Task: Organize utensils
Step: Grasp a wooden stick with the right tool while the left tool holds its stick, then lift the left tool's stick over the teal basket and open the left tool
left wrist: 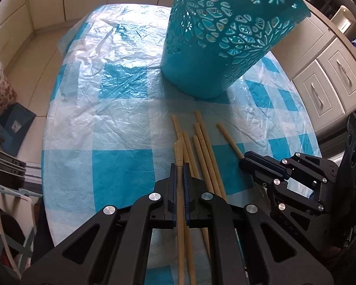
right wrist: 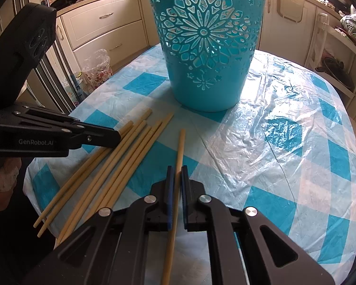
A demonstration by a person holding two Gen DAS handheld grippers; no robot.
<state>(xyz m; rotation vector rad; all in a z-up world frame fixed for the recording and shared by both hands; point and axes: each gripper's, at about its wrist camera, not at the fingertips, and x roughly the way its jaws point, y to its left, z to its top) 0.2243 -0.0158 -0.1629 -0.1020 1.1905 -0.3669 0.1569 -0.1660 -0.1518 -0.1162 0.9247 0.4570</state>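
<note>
matt pale wooden chopsticks, glossy wrinkled plastic table cover, perforated plastic bin

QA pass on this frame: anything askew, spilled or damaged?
Nothing damaged or spilled. The teal perforated plastic basket stands upright. The bamboo chopsticks lie in a loose fan, unsorted; the wrinkled clear plastic cover over the checked tablecloth is the only untidiness.

Left gripper: matte black plastic, two angular linkage arms with triangular cut-outs, round silver pivot screws, dark blue ribbed pads on inner finger faces. Side wall carries white "GenRobot.AI" lettering, small silver screws along edge. Right gripper: same black build, same silver pivots, blue pads. Boxy black camera housing behind fingers, round dark lens recesses. Hand wears white lacy fabric.
</note>
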